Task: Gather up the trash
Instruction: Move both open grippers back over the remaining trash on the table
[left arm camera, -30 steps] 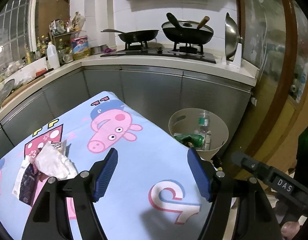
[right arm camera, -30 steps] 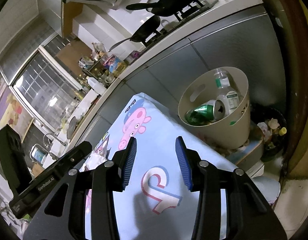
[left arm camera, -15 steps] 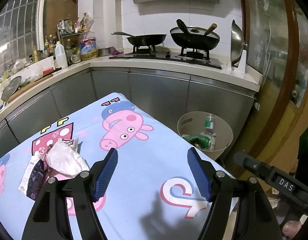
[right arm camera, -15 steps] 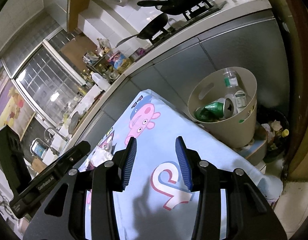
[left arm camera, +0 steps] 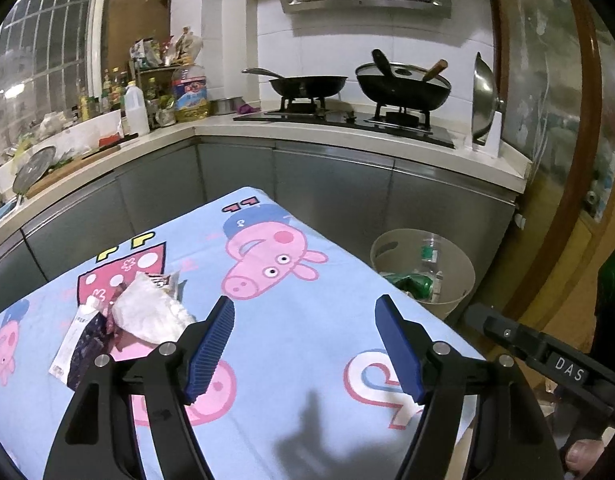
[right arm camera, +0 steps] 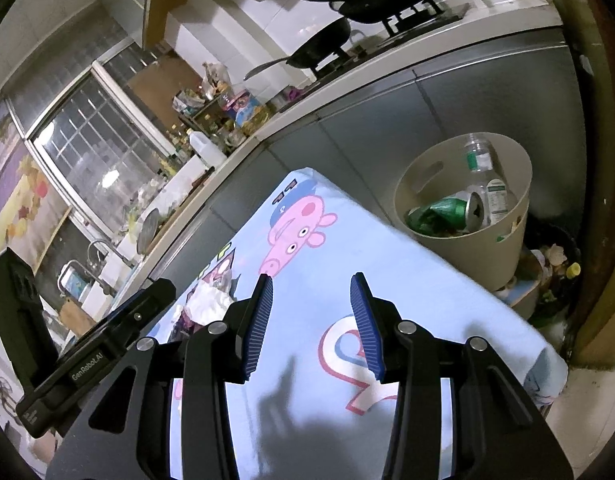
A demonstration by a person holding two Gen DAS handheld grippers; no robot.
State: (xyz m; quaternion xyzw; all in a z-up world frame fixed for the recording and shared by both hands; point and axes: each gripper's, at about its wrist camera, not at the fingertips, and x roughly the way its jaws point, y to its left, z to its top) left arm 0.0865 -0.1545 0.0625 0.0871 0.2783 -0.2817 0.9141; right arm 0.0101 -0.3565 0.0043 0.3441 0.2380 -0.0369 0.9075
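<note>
A crumpled white wrapper and a dark snack packet lie together on the left of the table with the pig-print cloth. My left gripper is open and empty above the cloth, just right of the wrapper. My right gripper is open and empty above the cloth; the wrapper shows left of its left finger. A beige trash bin stands on the floor past the table's right edge, holding a green can and a clear bottle.
A grey kitchen counter with a stove and two black pans runs behind the table. Bottles and jars crowd the counter's left corner. A wooden door frame stands to the right. Clutter lies on the floor beside the bin.
Both grippers have drawn back and risen from the bin side; more of the table and the wrapper pile has come into view. Both stay open and empty.
</note>
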